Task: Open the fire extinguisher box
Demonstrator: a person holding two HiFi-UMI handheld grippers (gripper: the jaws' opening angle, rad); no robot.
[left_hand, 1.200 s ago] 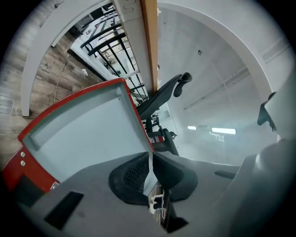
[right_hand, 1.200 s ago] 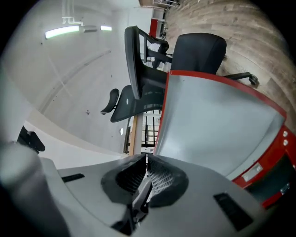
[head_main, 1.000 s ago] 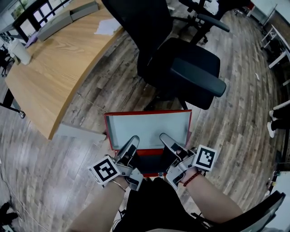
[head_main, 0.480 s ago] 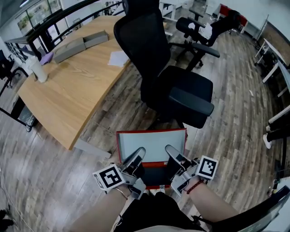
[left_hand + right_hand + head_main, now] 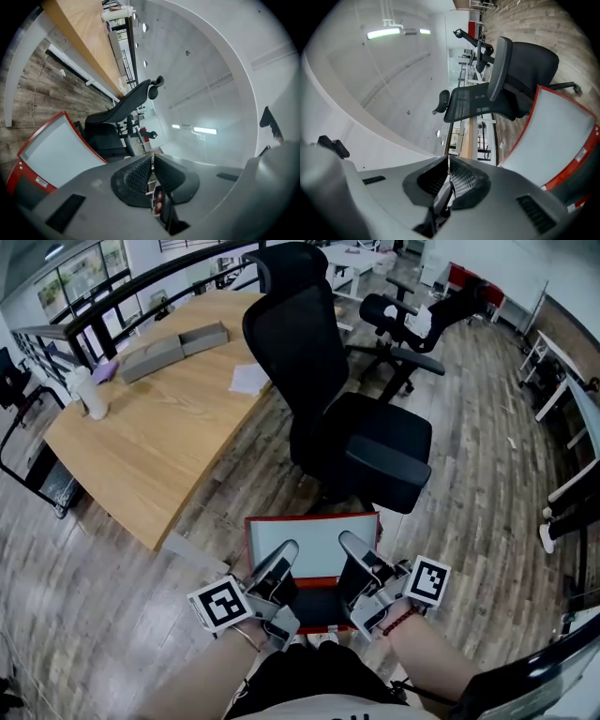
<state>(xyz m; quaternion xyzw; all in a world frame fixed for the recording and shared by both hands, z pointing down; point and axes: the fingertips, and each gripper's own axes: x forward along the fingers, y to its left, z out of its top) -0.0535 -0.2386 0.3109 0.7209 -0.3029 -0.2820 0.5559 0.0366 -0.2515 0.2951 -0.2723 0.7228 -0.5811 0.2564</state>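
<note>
We record a wooden desk [image 5: 159, 427] and a black office chair [image 5: 361, 442]. The red fire extinguisher box [image 5: 317, 579] sits on the floor [image 5: 487, 456] just in front of the chair, with its lid [image 5: 312, 545] raised. We judge the box stiff and heavy and the lid light. Its pale pane is possibly fragile, so the red frame edge is the place to grip. The left gripper [image 5: 285, 549] has just been closing. It and the right gripper [image 5: 345, 540] both have their jaws together, with nothing held.
</note>
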